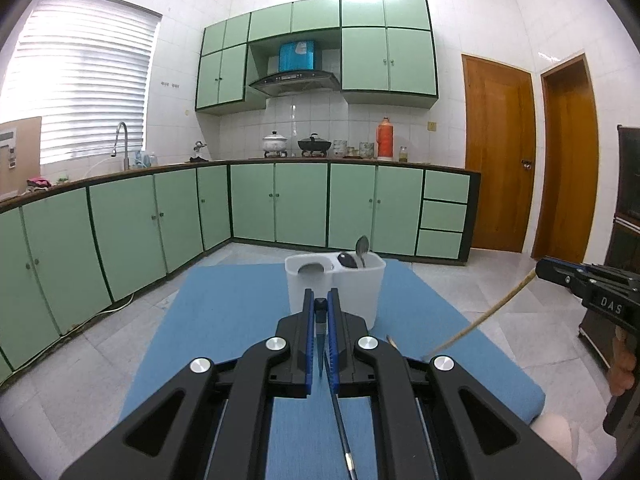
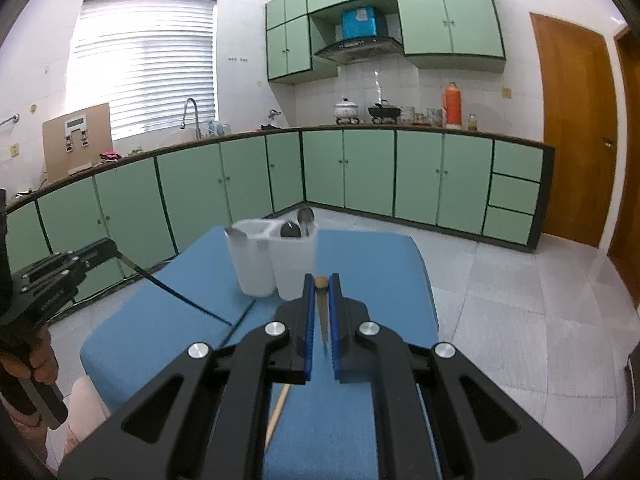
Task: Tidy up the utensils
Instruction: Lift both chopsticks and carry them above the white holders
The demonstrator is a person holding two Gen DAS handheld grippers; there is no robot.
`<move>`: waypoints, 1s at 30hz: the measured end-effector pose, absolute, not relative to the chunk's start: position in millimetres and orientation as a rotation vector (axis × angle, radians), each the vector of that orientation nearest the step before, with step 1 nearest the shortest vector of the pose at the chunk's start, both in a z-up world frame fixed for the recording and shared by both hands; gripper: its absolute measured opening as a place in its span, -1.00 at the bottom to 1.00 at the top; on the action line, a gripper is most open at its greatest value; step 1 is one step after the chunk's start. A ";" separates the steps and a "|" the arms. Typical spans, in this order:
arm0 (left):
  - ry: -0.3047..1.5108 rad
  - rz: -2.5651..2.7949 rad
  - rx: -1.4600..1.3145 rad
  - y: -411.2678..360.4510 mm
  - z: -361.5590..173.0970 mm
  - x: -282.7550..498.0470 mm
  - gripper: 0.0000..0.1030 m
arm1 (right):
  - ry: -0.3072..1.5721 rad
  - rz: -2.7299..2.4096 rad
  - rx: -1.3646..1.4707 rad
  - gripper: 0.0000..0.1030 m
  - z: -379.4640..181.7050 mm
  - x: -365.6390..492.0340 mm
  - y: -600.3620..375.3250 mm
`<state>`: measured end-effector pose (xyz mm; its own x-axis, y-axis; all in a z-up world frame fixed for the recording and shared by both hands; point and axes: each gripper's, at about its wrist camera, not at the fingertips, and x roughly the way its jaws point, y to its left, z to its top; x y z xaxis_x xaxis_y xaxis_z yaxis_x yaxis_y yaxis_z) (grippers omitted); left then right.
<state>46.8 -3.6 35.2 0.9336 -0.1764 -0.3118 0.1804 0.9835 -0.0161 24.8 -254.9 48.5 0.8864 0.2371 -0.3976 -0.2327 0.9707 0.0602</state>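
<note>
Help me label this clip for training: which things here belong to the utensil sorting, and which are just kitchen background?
In the job:
white holder
spoons in it
dark chopstick in left gripper
wooden chopstick in right gripper
blue table

Background:
pots
orange flask
tap
doors

The utensil holder point(image 1: 335, 288) looks like translucent white plastic, smooth and matt; the spoon point(image 1: 361, 249) in it is shiny metal; the table cover point(image 1: 224, 320) is blue woven cloth, matt; the chopstick point(image 1: 480, 316) looks like pale wood; the floor point(image 1: 500, 300) is glossy tile.
</note>
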 end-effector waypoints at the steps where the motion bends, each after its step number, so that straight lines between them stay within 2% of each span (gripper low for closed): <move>1: 0.319 -0.186 0.008 -3.1 36.8 49.2 -0.88 | 0.417 0.248 0.011 -0.88 51.6 28.5 -254.8; 17: 0.309 -0.226 -0.018 7.1 66.4 77.9 -0.88 | 0.427 0.331 0.003 -0.89 99.2 73.1 -251.2; 30: 0.112 -0.239 -0.024 10.8 141.9 65.7 -0.88 | 0.283 0.391 0.015 -0.89 175.7 90.7 -245.9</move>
